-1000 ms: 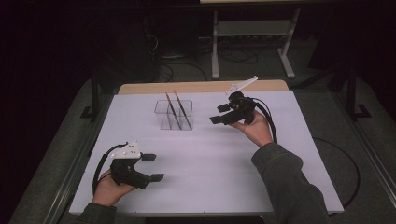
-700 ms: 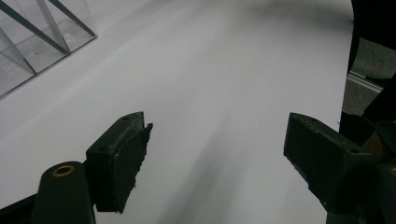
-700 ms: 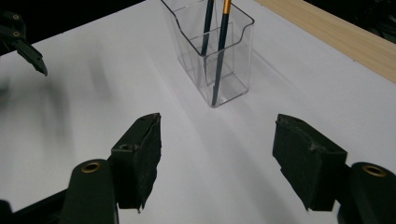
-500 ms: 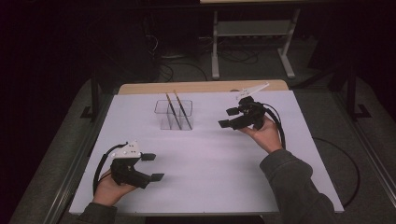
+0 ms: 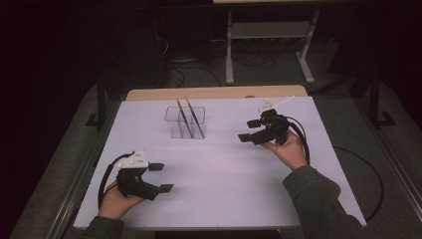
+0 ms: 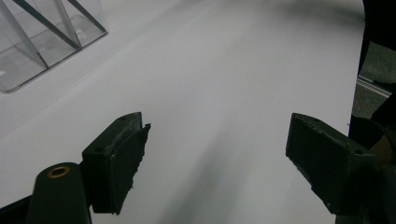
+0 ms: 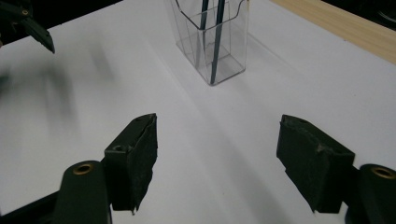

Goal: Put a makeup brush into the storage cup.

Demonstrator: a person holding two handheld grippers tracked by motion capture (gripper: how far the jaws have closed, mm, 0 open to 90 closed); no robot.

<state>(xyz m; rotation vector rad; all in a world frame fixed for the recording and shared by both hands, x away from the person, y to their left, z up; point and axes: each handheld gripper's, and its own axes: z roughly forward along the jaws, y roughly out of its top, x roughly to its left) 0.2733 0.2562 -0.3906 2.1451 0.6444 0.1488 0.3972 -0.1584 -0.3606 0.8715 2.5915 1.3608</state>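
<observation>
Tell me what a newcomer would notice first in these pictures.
First, the clear box standing toward the far middle of the white table, with two thin sticks leaning inside it. Then the two black grippers: the right gripper open, aimed at the box, and the left gripper open near the front left.

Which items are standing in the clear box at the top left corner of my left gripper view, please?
Observer: Two thin sticks lean in the clear holder, with their tops above its rim.
Operator: Thank you. Where is the right claw?
Observer: The right claw is to the right of the holder, apart from it and pointing toward it.
Operator: Is it carrying anything?
Observer: No. Its jaws have just been opening wider, and nothing is between them.
</observation>
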